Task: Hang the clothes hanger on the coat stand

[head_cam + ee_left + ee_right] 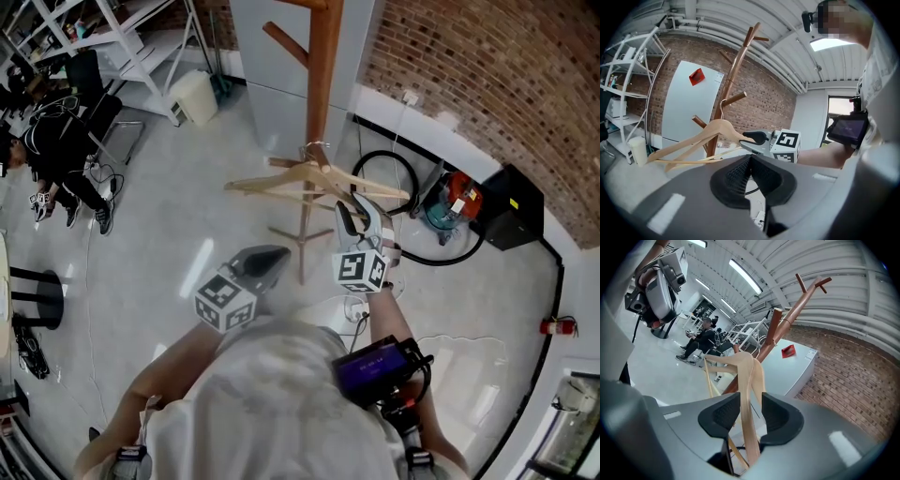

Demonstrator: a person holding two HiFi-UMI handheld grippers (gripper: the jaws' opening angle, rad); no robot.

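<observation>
A pale wooden clothes hanger (pixel 281 177) with a thin metal hook (pixel 316 147) is seen at the tall brown wooden coat stand (pixel 322 84). The hook is set against the stand's trunk, just beside one of the lower slanted pegs (pixel 736 99), and the hanger's arms are spread to either side of the trunk. Whether the hook is fully borne by the peg cannot be told.

The right hand-held gripper (pixel 359 216) is held at the hanger's arm to the right of the stand. Its jaws are parted. The wooden arm is passed between the two black pads (pixel 719 416), yet it is not clamped by them.

The left hand-held gripper (pixel 269 258) is held short of the stand, on the person's side of it and clear of the hanger. Its jaws are brought together, with nothing between them.

Behind the stand a white upright panel (pixel 684 112) is set against a red brick wall (pixel 469 75). A loop of black cable (pixel 384 153) is laid on the pale floor (pixel 187 225) to the right of the stand, and a seated person in dark clothes (pixel 56 150) is seen well to its left.
</observation>
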